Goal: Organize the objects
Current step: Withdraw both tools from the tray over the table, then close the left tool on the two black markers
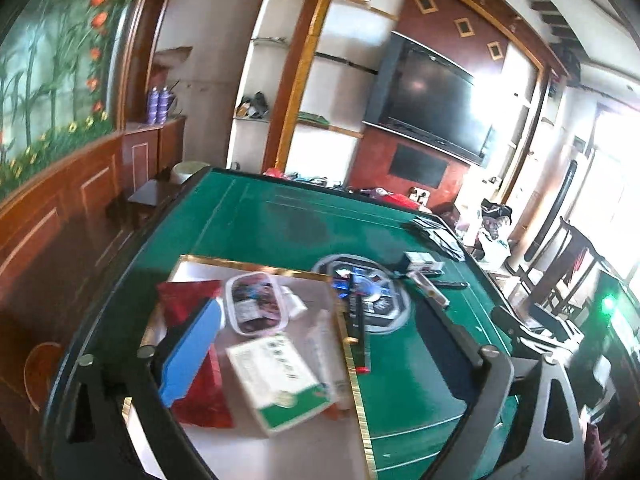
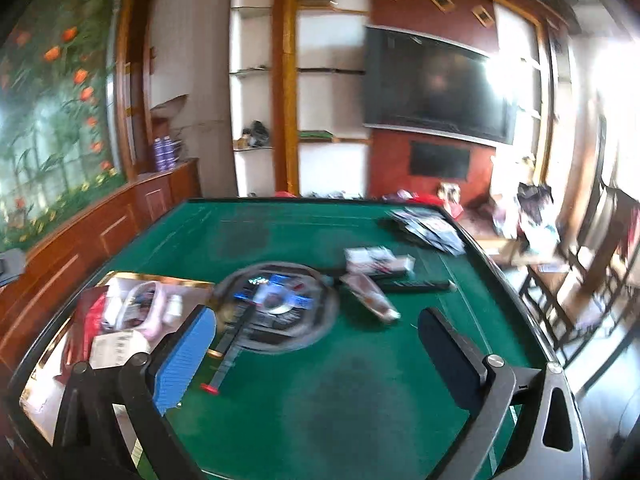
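A gold-edged tray (image 1: 362, 400) lies on the near left of the green table (image 1: 260, 216). In it lie a red packet (image 1: 188, 304), a clear lidded box (image 1: 256, 304), a green and white box (image 1: 280, 384) and a tube (image 1: 328, 356). A long black stick (image 1: 358, 328) lies across the tray's right edge. My left gripper (image 1: 324, 344) is open and empty above the tray. My right gripper (image 2: 320, 344) is open and empty over the bare green felt, with the tray (image 2: 44, 364) to its left. A white box (image 2: 376, 260), a packet (image 2: 372, 292) and a black remote (image 2: 416, 285) lie beyond.
A round centre panel (image 2: 280, 304) sits in the table middle. A pile of dark cards (image 2: 428, 226) lies at the far right corner. Wooden chairs (image 2: 580, 280) stand right of the table. A wooden cabinet (image 2: 120, 216) runs along the left wall.
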Tool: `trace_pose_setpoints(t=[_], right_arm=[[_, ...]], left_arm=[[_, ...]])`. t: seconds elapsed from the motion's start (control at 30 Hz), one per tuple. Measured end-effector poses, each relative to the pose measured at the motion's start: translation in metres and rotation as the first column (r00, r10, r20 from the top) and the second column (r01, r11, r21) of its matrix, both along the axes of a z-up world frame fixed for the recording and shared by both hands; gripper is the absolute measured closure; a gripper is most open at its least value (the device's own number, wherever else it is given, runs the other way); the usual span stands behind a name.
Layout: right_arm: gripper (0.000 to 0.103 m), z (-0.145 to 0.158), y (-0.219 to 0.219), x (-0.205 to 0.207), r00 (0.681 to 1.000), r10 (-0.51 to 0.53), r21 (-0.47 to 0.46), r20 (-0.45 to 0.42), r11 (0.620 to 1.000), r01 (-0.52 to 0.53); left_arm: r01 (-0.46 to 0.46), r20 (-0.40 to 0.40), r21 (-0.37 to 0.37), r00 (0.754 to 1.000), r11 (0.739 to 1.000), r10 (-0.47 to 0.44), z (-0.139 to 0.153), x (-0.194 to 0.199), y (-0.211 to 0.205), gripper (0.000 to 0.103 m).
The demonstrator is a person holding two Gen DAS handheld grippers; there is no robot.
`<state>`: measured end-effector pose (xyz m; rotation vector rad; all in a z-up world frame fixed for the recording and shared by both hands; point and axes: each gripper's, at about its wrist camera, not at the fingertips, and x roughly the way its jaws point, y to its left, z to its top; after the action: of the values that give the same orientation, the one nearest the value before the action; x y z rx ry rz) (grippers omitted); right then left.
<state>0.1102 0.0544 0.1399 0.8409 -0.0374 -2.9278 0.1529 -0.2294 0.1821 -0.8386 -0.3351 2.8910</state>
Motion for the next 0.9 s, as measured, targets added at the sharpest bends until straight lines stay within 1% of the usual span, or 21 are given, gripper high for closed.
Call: trace_pose_setpoints(t=[0.03, 0.1, 0.23, 0.33, 0.43, 0.5, 0.53, 0.6, 0.73, 0.8, 0.83, 0.9], right_arm=[[0.000, -0.004, 0.011, -0.004, 1.000, -0.010, -0.024, 0.029, 1.000, 0.011], [0.000, -0.020, 0.038, -0.015, 0.995, -0.035, -0.102, 0.097, 0.994, 0.045], [0.000, -0.049, 0.067, -0.032, 0.985, -0.027, -0.194, 0.169, 0.979, 0.060], [0.000, -0.062, 0.080, -0.042, 0.986, -0.028, -0.220, 0.167, 0.973, 0.065], [0.000, -0.071, 0.086, -0.053, 0.988, -0.025, -0.230, 0.153, 0.971, 0.060], [0.000, -0.077, 0.091, -0.059, 0.988, -0.025, -0.256, 0.155, 0.965, 0.065], [0.000, -0.079, 0.095, -0.062, 0.985, -0.020, -0.278, 0.169, 0.958, 0.067], [0.000, -0.078, 0.100, -0.062, 0.986, -0.006, -0.307, 0.169, 0.950, 0.058], [0.000, -0.072, 0.109, -0.053, 0.991, -0.025, -0.334, 0.129, 0.940, 0.067], [0.000, -0.070, 0.111, -0.051, 0.992, -0.036, -0.341, 0.121, 0.937, 0.076], [0.000, -0.069, 0.113, -0.049, 0.993, -0.045, -0.342, 0.113, 0.936, 0.081], [0.000, -0.066, 0.115, -0.048, 0.994, -0.052, -0.345, 0.098, 0.935, 0.083]], left_arm=[[0.023, 0.011, -0.002, 1.000, 1.000, -0.023, -0.002, 0.001, 0.014, 0.004], [0.063, 0.038, -0.010, 0.997, 0.998, -0.063, -0.010, 0.001, 0.034, 0.003], [0.103, 0.131, -0.068, 0.987, 0.992, -0.094, -0.035, -0.018, 0.076, 0.003], [0.094, 0.174, -0.111, 0.982, 0.989, -0.074, -0.054, -0.036, 0.096, 0.003], [0.102, 0.198, -0.179, 0.978, 0.979, -0.066, -0.074, -0.062, 0.121, 0.003], [0.097, 0.223, -0.210, 0.973, 0.973, -0.049, -0.087, -0.082, 0.130, 0.004], [0.088, 0.243, -0.226, 0.970, 0.970, -0.031, -0.094, -0.093, 0.133, 0.004], [0.070, 0.294, -0.234, 0.956, 0.970, 0.002, -0.108, -0.116, 0.134, 0.007], [0.023, 0.334, -0.226, 0.941, 0.974, 0.055, -0.119, -0.160, 0.133, 0.008], [0.004, 0.373, -0.215, 0.924, 0.977, 0.078, -0.128, -0.186, 0.131, 0.009], [-0.021, 0.377, -0.234, 0.920, 0.972, 0.110, -0.132, -0.199, 0.129, 0.009], [-0.026, 0.373, -0.287, 0.918, 0.957, 0.137, -0.137, -0.213, 0.133, 0.011]])
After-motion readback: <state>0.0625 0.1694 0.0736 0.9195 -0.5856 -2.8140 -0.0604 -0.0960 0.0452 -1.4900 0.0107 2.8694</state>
